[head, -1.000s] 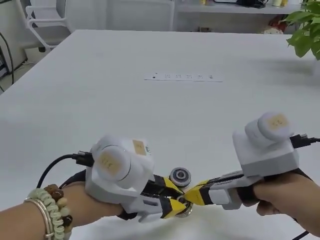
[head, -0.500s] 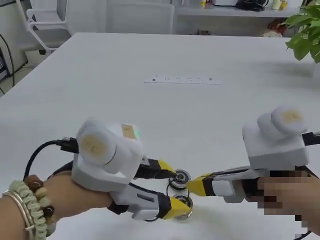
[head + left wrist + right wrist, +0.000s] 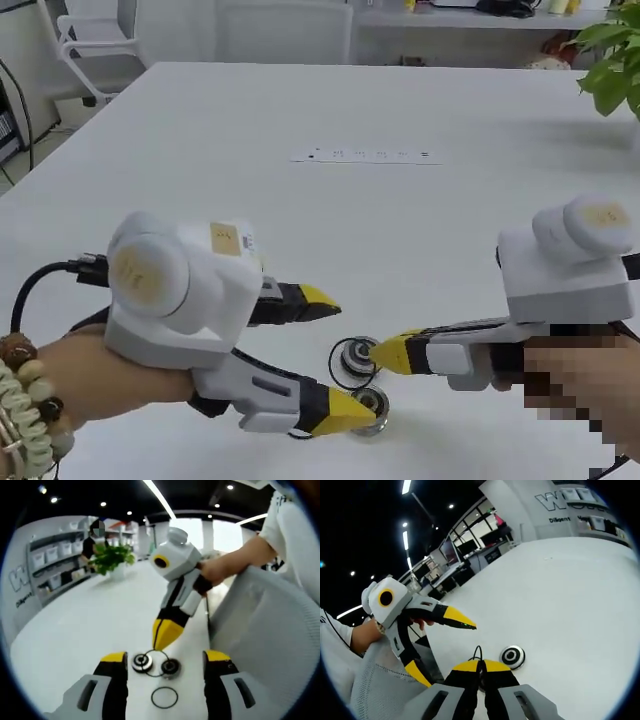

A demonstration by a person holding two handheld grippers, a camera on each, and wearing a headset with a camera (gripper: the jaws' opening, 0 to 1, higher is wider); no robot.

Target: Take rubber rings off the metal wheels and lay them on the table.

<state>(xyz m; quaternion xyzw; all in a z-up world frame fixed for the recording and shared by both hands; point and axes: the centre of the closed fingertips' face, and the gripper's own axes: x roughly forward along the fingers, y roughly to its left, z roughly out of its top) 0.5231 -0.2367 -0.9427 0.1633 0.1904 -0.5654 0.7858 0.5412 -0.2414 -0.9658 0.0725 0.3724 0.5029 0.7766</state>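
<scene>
My right tongs point(image 3: 385, 352) are closed tight, pinching a thin black rubber ring point(image 3: 478, 654) at their yellow tips. The ring's loop sags from the tips down over the farther metal wheel point(image 3: 357, 356), which lies flat on the white bench point(image 3: 300, 220). I cannot tell whether the loop is caught on that wheel or merely draped across it. My left tongs point(image 3: 335, 353) are spread wide and grip nothing. One tip is up and away from the wheels, and the other is low, just beside the nearer wheel point(image 3: 374, 404); whether it touches that wheel I cannot tell. The two wheels sit close together between my left jaws, with the tip of the right tongs pointing in at them from the far side. In the left gripper view a second rubber ring point(image 3: 152, 698) lies loose and flat on the bench, just on my side of the wheels and apart from them
</scene>
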